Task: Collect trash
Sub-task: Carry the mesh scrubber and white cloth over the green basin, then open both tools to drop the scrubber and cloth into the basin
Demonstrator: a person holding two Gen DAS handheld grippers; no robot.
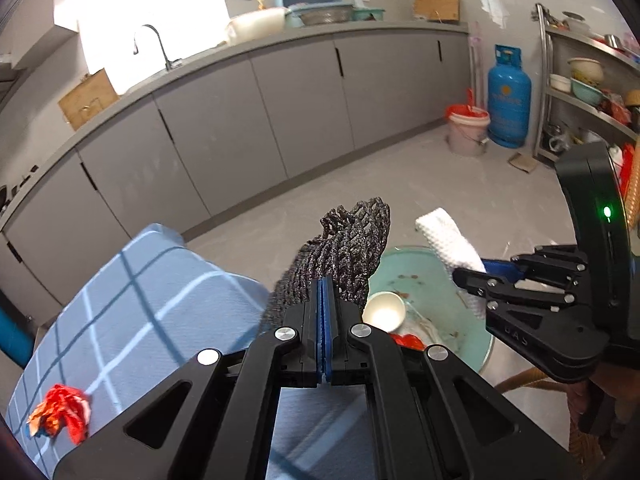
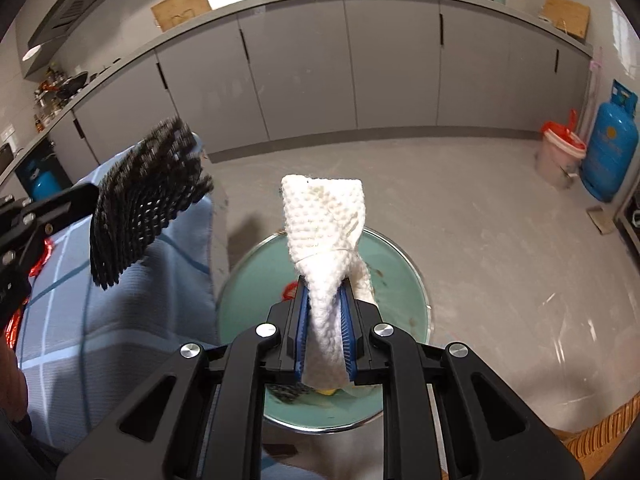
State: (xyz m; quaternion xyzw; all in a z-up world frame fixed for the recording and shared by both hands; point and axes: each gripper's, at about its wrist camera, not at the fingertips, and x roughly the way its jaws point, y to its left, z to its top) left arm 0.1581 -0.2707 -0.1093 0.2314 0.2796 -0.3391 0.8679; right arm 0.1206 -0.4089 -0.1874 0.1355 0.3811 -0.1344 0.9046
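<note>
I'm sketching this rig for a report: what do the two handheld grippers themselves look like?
Both the left gripper and the right gripper are matte black plastic, with angular linkage arms, triangular cutouts and round silver pivot screws. Their fingers carry ribbed blue pads. In the left wrist view, the right gripper's body shows a green indicator light and faint embossed lettering.

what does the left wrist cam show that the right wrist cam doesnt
Only the left wrist view shows the white paper cup on the round glass table, the full crumpled red wrapper on the blue plaid cloth, and the metal shelf rack.

Only the right wrist view shows the range hood and the second blue gas cylinder by the counter.

Both show the left hand-held gripper shut on black foam netting, the right hand-held gripper shut on a white paper towel, the grey cabinets and the lined trash bucket.
</note>
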